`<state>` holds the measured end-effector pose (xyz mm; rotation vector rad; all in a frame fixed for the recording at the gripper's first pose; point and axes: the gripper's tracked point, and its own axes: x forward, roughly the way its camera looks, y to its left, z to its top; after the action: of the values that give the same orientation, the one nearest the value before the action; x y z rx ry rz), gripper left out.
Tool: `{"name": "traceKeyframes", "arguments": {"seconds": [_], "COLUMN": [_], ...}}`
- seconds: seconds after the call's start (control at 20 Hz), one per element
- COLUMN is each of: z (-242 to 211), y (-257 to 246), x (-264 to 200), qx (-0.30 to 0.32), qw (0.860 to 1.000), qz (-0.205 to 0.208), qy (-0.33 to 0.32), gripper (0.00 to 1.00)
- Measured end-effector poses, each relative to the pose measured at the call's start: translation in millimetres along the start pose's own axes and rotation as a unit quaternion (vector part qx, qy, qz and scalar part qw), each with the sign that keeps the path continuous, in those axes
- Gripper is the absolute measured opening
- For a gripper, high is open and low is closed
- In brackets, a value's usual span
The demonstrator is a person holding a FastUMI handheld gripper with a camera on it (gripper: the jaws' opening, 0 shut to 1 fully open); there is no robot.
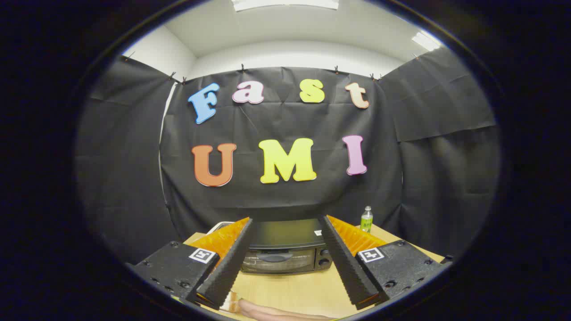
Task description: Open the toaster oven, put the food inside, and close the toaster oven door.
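Black cloth walls close the booth on three sides, white ceiling with light panels above, and a light wooden table (pixel 294 290) runs across the bottom. On it, at 12 o'clock from the gripper (pixel 285 220), sits the black toaster oven (pixel 285 249), door shut, handle (pixel 273 257) across the upper front, two knobs (pixel 324 257) on its right side. Gripper fingers (pixel 343 263) are spread wide, nothing between them but open air, the oven framed in the gap and well beyond the tips. Green bottle (pixel 366 219) stands at about 1 o'clock, behind the oven's right corner, near the table's back edge. Something white and flat pokes out at 11 o'clock behind the left finger, can't tell what. Close under the camera at 6 o'clock lies the food (pixel 250 307), a pale bun or sausage-like piece, partly cut off, so its type is unsure. Judged stage: start, door not yet opened. Risks: hooking the handle off-centre and dragging the whole oven across the smooth table instead of swinging the door; a pull too steep letting the fingers slip off; food so near the table's front edge could get nudged off when the gripper drops back for it.
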<state>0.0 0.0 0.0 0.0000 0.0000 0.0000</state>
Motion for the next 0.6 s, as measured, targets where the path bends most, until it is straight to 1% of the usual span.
{"name": "traceKeyframes", "arguments": {"seconds": [0.2, 0.45, 0.6], "z": [-9, -24, -25], "y": [-1, 10, 15], "x": [15, 32, 47], "qx": [0.001, -0.004, -0.016], "qw": [1.0, 0.999, 0.999], "qz": [-0.001, 0.026, 0.034], "qy": [0.009, 0.023, 0.011], "gripper": [1.0, 1.0, 1.0]}}
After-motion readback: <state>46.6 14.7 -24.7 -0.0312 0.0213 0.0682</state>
